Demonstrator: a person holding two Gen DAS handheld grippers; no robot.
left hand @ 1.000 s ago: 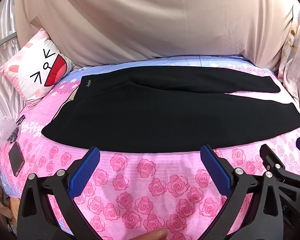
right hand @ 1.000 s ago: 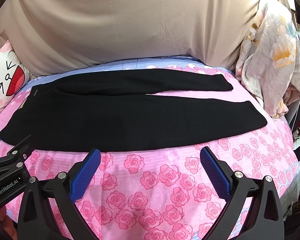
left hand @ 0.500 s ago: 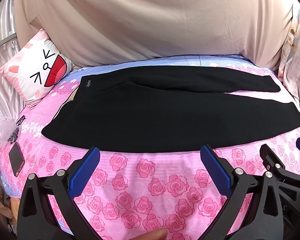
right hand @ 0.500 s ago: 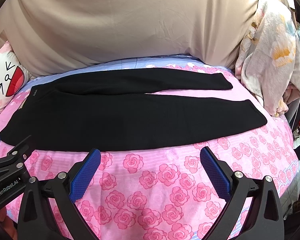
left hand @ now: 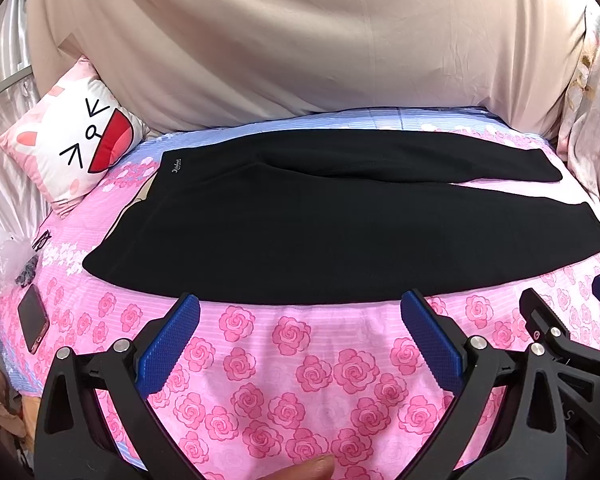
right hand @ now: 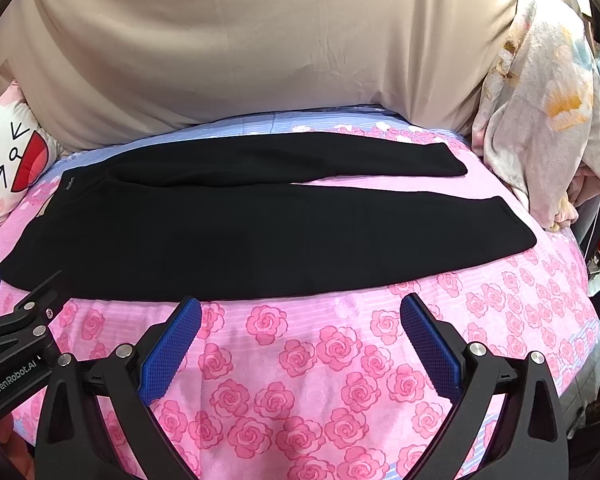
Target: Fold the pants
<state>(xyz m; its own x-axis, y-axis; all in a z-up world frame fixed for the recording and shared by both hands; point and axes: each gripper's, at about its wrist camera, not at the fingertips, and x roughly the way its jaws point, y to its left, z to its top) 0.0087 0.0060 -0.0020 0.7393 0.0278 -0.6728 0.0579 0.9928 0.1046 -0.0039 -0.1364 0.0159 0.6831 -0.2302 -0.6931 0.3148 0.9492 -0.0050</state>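
Note:
Black pants (left hand: 320,224) lie flat across a bed with a pink rose sheet (left hand: 300,380), waistband at the left, both legs running right, the far leg slightly apart from the near one. They also show in the right wrist view (right hand: 260,228). My left gripper (left hand: 300,308) is open and empty, hovering just short of the pants' near edge. My right gripper (right hand: 300,308) is open and empty, likewise short of the near edge, further right. Each gripper shows at the edge of the other's view.
A cat-face pillow (left hand: 76,148) lies at the bed's far left. A phone (left hand: 32,324) lies at the left edge. A beige cloth (left hand: 300,40) hangs behind the bed. A floral blanket (right hand: 540,120) is piled at the right.

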